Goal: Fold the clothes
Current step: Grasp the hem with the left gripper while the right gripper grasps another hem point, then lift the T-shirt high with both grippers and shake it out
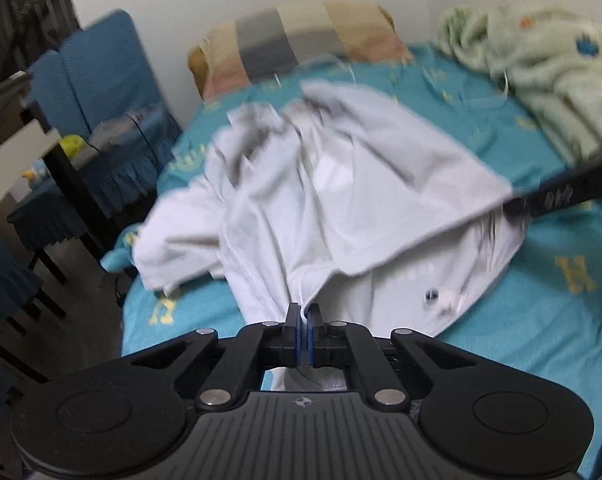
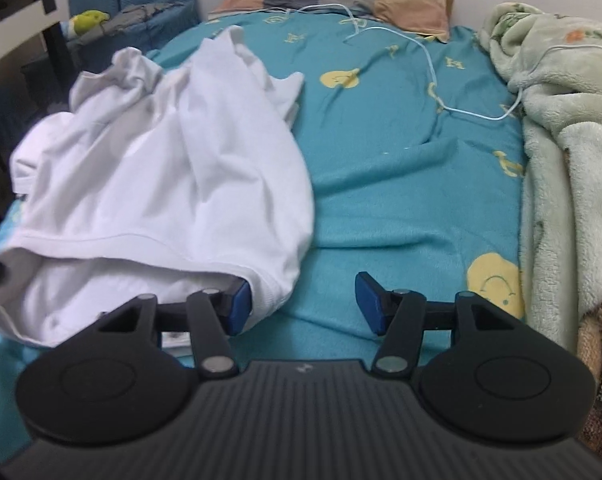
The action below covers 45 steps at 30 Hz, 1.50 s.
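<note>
On the bed (image 2: 401, 200), your left tool (image 1: 304, 312) is pinching the white shirt (image 1: 341, 184) hem; your right tool (image 2: 303, 304) is standing spread, needing to close on the hem's other corner.

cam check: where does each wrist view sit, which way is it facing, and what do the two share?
Left wrist: behind the left gripper, shut on the white shirt hem, facing up the bed toward the pillow.
Right wrist: behind the right gripper, open at the shirt's corner over the teal sheet.
Shared: shirt, sheet, pillow, green blanket.
</note>
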Motion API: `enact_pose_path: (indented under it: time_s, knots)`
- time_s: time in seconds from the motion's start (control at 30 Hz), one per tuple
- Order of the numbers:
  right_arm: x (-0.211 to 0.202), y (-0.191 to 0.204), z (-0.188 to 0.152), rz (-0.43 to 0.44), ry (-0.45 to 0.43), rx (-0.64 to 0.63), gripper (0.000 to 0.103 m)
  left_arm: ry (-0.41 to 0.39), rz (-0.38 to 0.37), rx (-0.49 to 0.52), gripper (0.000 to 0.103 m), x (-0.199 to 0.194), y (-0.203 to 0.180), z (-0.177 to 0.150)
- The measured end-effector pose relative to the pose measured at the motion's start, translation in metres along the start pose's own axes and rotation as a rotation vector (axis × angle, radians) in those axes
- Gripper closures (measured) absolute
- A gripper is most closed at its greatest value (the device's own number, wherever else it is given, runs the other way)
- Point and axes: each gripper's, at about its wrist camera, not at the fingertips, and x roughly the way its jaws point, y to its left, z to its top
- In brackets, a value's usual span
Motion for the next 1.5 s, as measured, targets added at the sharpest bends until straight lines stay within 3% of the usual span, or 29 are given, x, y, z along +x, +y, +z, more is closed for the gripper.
enact_pose_path:
  time_s: [0.17, 0.23, 0.3, 0.37, 0.47, 0.67, 0.73, 0.9, 0.93, 1.1, 1.17, 1.3, 1.4, 1.5]
  knots:
    - [-0.005, -0.003, -0.001, -0.023, -0.049, 0.012, 0.047, -0.236, -0.048, -0.136, 0.1, -0.05, 0.018, 0.014]
    - [-0.004, -0.004, 0.0, -0.022, -0.069, 0.023, 0.047, -0.276, -0.084, -0.128, 0.1, -0.06, 0.017, 0.015]
    - [0.0, -0.003, 0.002, -0.009, -0.082, 0.038, 0.054, -0.283, -0.12, -0.106, 0.1, -0.066, 0.014, 0.015]
    - [0.003, -0.003, 0.004, 0.012, -0.091, 0.057, 0.084, -0.247, -0.136, -0.086, 0.1, -0.066, 0.007, 0.012]
    - [-0.001, -0.001, 0.007, 0.018, -0.12, 0.069, 0.097, -0.174, -0.133, -0.077, 0.1, -0.056, 0.001, 0.006]
    - [-0.046, -0.007, 0.016, 0.035, -0.3, 0.117, 0.098, -0.031, -0.132, -0.134, 0.093, -0.025, 0.006, -0.008]
    - [-0.058, -0.007, 0.017, 0.06, -0.343, 0.129, 0.098, -0.002, -0.119, -0.133, 0.079, -0.018, 0.004, -0.009]
    - [-0.072, -0.001, 0.016, 0.06, -0.378, 0.094, 0.098, 0.036, -0.14, -0.144, 0.06, -0.002, -0.002, -0.009]
    - [-0.073, 0.0, 0.015, 0.066, -0.381, 0.092, 0.098, 0.049, -0.139, -0.151, 0.06, 0.004, -0.005, -0.008]
    - [-0.083, 0.005, 0.013, 0.075, -0.428, 0.083, 0.098, 0.109, -0.138, -0.244, 0.06, 0.029, -0.014, -0.009]
    - [-0.086, 0.004, 0.013, 0.051, -0.445, 0.08, 0.098, 0.12, -0.102, -0.292, 0.062, 0.032, -0.011, -0.011]
    - [-0.081, -0.009, 0.012, 0.002, -0.431, 0.135, 0.098, 0.127, -0.026, -0.4, 0.085, 0.023, 0.012, -0.018]
    - [-0.076, -0.013, 0.009, -0.01, -0.419, 0.167, 0.098, 0.072, -0.022, -0.448, 0.098, 0.005, 0.024, -0.015]
    - [-0.089, -0.006, 0.007, -0.047, -0.482, 0.138, 0.098, -0.068, 0.005, -0.435, 0.1, -0.028, 0.026, 0.001]
